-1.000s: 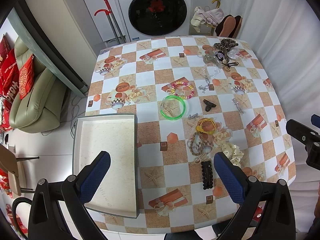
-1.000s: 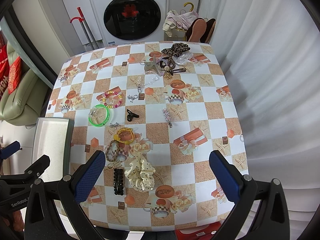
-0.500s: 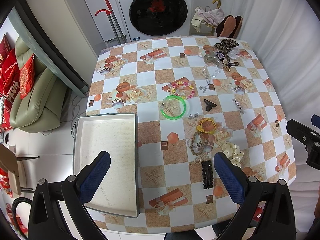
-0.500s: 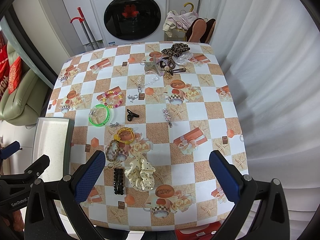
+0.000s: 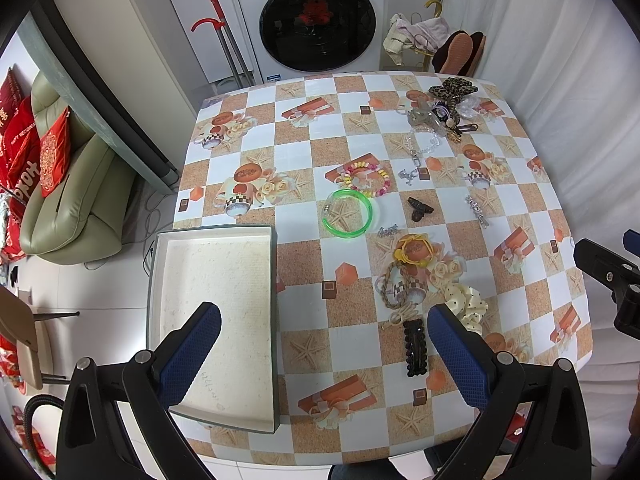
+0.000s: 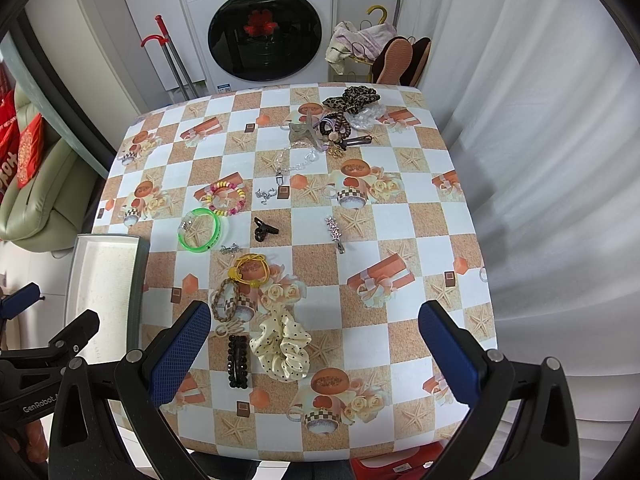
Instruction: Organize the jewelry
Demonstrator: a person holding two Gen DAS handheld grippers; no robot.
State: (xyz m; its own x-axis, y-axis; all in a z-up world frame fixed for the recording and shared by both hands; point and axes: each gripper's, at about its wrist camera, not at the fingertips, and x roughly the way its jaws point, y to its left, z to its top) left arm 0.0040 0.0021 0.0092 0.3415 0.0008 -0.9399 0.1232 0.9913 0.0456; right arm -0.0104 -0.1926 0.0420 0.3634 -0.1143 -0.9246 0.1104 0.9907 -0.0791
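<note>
Jewelry lies scattered over a checked tablecloth. A green bangle [image 5: 350,213] [image 6: 199,228] and a beaded bracelet [image 5: 365,179] [image 6: 225,198] sit mid-table. Nearer me are a yellow hair tie [image 5: 414,249], a braided loop [image 6: 223,300], a cream dotted scrunchie [image 6: 283,346] [image 5: 466,302] and a black beaded clip [image 5: 416,347] [image 6: 239,361]. An empty pale tray [image 5: 216,280] [image 6: 102,280] rests at the table's left edge. My left gripper [image 5: 324,354] hovers open above the tray's right rim. My right gripper [image 6: 314,354] hangs open over the scrunchie. Neither holds anything.
A heap of hair accessories, with a leopard scrunchie [image 6: 351,97], lies at the far right corner. A small black claw clip [image 6: 264,229], a silver star clip [image 6: 334,234] and a chain [image 6: 294,164] lie between. A washing machine [image 6: 264,28], curtain and sofa [image 5: 68,196] surround the table.
</note>
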